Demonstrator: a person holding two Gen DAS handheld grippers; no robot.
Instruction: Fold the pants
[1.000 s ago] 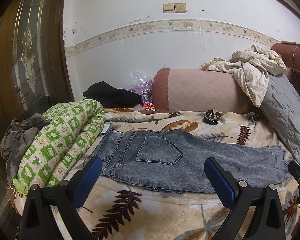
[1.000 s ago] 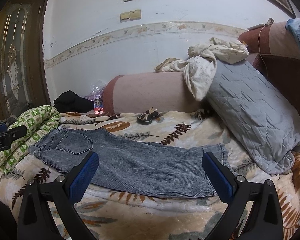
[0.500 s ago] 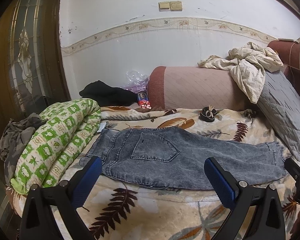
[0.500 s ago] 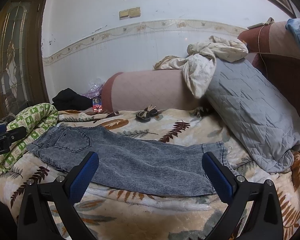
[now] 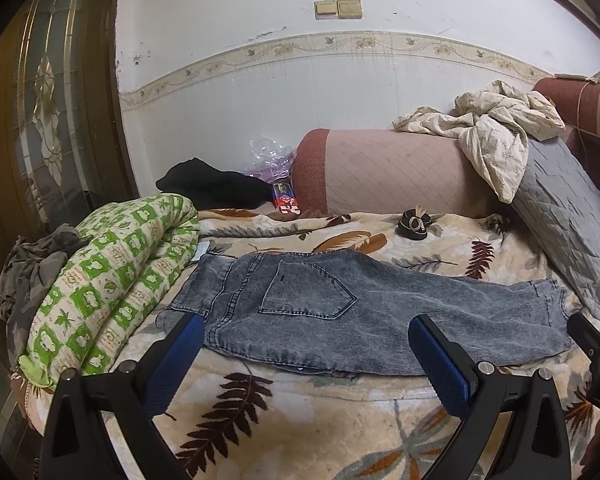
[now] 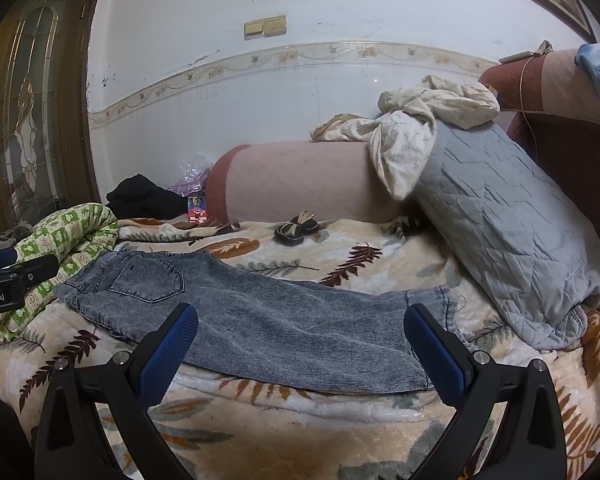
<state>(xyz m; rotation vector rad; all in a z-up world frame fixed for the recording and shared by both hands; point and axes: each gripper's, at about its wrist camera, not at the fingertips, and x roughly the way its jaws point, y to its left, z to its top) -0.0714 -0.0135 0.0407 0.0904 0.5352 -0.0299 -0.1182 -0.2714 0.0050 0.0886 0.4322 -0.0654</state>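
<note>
- Left wrist view, nearest: the left gripper [image 5: 306, 346] has its blue pads spread wide, pinching nothing, just short of the near edge of the pants [image 5: 364, 316].
- Right wrist view shows the right gripper [image 6: 300, 338] likewise spread and empty, over the leg half.
- The pants lie flat on the leaf-print blanket [image 6: 260, 432], long axis left to right: waist left, beside the green quilt [image 5: 112, 280]; hems right, near the grey pillow [image 6: 500, 232].
- By this layout the left gripper is nearer the waist, the right nearer the hems.
</note>
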